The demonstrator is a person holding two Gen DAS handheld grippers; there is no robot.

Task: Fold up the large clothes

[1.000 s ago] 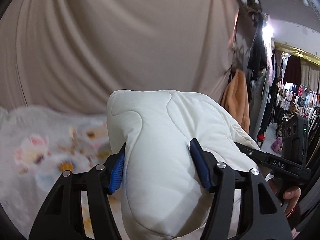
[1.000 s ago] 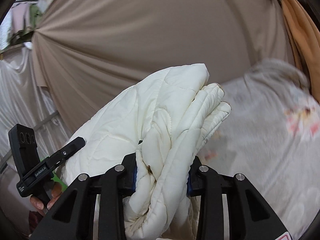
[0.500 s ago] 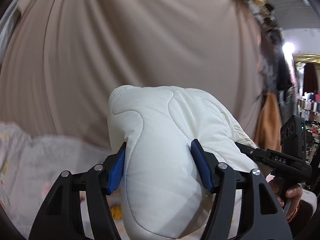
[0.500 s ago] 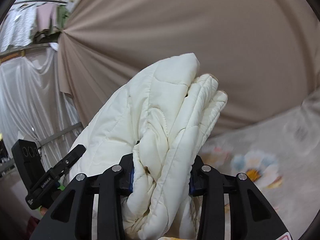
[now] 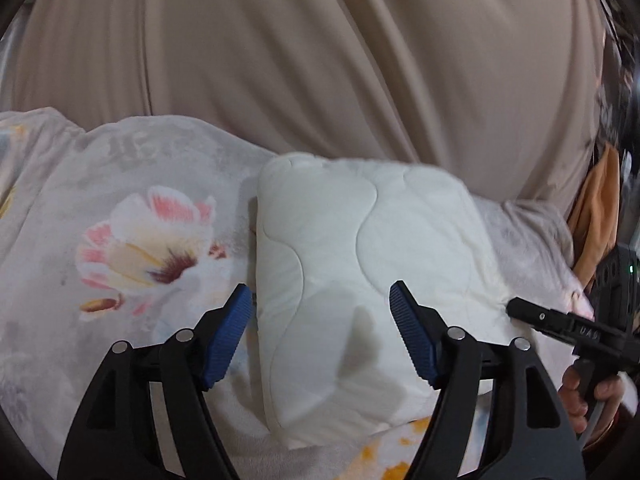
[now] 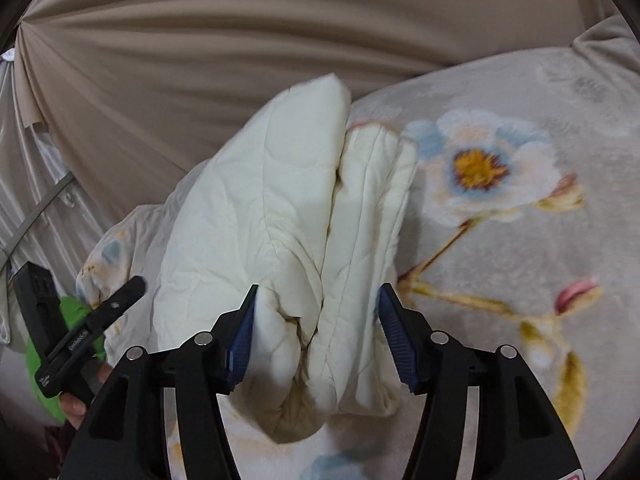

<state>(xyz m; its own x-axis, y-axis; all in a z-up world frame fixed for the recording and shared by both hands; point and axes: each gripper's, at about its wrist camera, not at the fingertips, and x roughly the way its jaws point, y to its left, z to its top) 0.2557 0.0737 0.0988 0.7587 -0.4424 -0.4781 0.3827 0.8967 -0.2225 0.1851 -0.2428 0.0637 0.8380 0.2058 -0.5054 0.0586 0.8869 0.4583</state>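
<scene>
A folded cream quilted garment (image 5: 360,280) lies on the flowered blanket (image 5: 120,240). My left gripper (image 5: 320,332) is open, its blue pads apart from the bundle, which lies between and below them. In the right wrist view the same garment (image 6: 288,220) shows its stacked folded edges. My right gripper (image 6: 316,332) is open around the near end of it, the left pad touching the cloth and the right pad slightly clear. Each gripper shows in the other's view, the right one (image 5: 560,324) and the left one (image 6: 88,328).
A beige curtain (image 5: 320,60) hangs behind the blanket-covered surface (image 6: 520,240). An orange garment (image 5: 596,208) hangs at the far right. A green object (image 6: 52,360) lies behind the left gripper. White drapes (image 6: 24,160) hang at the left.
The folded garment went from held up in both grippers down onto the blanket. Both grippers have opened and let it go.
</scene>
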